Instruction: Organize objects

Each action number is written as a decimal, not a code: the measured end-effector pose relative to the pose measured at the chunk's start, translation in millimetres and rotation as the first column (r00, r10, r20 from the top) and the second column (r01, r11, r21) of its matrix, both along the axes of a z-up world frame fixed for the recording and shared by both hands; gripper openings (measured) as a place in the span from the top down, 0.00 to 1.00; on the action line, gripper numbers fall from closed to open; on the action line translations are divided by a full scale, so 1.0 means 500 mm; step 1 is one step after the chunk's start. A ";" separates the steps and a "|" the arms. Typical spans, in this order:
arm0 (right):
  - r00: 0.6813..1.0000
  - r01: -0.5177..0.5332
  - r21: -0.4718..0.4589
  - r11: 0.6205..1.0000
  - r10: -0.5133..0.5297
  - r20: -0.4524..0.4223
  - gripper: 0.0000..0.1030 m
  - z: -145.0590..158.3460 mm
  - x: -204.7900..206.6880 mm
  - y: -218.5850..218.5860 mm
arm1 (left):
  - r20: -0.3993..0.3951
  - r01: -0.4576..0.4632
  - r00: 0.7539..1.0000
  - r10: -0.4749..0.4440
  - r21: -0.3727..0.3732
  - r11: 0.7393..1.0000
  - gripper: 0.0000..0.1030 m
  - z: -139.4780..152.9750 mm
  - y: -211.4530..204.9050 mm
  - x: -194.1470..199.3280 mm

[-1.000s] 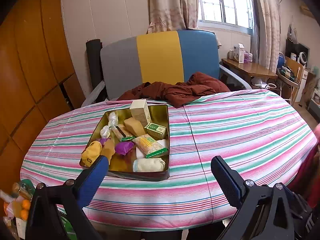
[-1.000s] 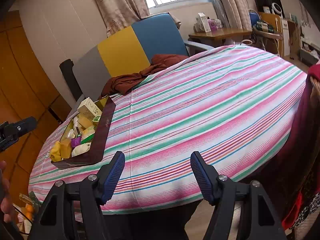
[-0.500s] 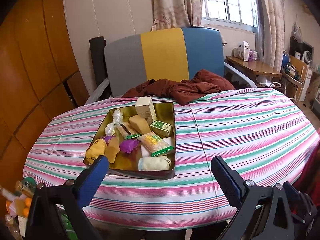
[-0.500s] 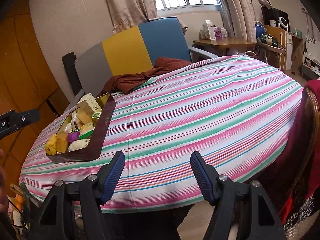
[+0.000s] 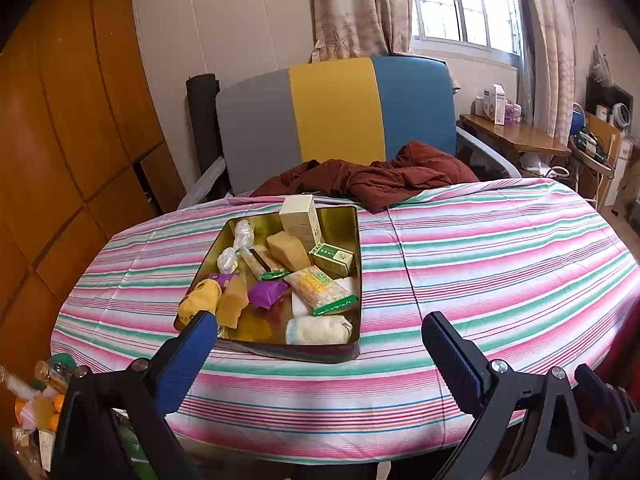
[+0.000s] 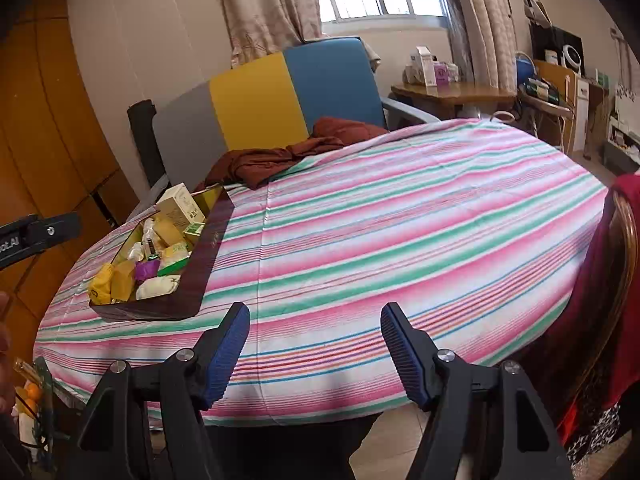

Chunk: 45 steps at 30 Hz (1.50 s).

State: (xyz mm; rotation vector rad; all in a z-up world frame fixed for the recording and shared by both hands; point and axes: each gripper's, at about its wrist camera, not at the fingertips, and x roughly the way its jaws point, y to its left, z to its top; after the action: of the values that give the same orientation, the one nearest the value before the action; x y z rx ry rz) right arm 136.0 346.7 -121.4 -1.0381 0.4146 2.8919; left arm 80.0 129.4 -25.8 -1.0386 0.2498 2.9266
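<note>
The left tool [image 5: 316, 330] is spread wide with nothing between its blue pads, hanging just off the near edge of the worktop [image 5: 500, 264]. The right tool [image 6: 316, 322] is likewise apart and empty, over the same edge. Ahead of the left tool sits the tin tray [image 5: 280, 350], its long axis running away toward the chair [image 5: 336, 112], filled with small packets and a cream box [image 5: 300, 220] standing upright at the far end. Right of the tray the striped cloth lies bare across to the far rim. Only the right wrist view shows the tray's dark outer wall [image 6: 208, 248] and a red garment [image 6: 624, 280] at the worktop's right edge.
</note>
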 end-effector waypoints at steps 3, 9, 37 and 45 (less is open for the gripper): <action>1.000 -0.022 -0.004 1.000 0.022 -0.006 0.33 0.012 -0.004 -0.013 | 0.008 -0.004 1.000 0.004 0.001 1.000 0.00 -0.002 -0.005 -0.005; 0.997 -0.034 -0.072 0.997 0.028 -0.071 0.33 0.076 -0.039 -0.034 | 0.004 -0.017 1.000 0.017 0.008 1.000 0.00 -0.001 -0.023 -0.010; 0.967 -0.130 0.190 0.973 0.166 -0.191 0.32 0.186 -0.186 -0.278 | -0.040 -0.258 0.965 0.259 0.039 0.965 0.00 0.008 -0.192 -0.083; 0.971 -0.118 0.203 0.972 0.156 -0.180 0.32 0.182 -0.186 -0.272 | -0.047 -0.272 0.961 0.273 0.032 0.962 0.00 0.011 -0.189 -0.086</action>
State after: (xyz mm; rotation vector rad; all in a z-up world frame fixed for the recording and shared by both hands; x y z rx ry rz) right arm 42.8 210.7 -30.3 -0.7886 0.0685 3.0924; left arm 36.9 34.7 -20.1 -1.0757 0.0746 3.1935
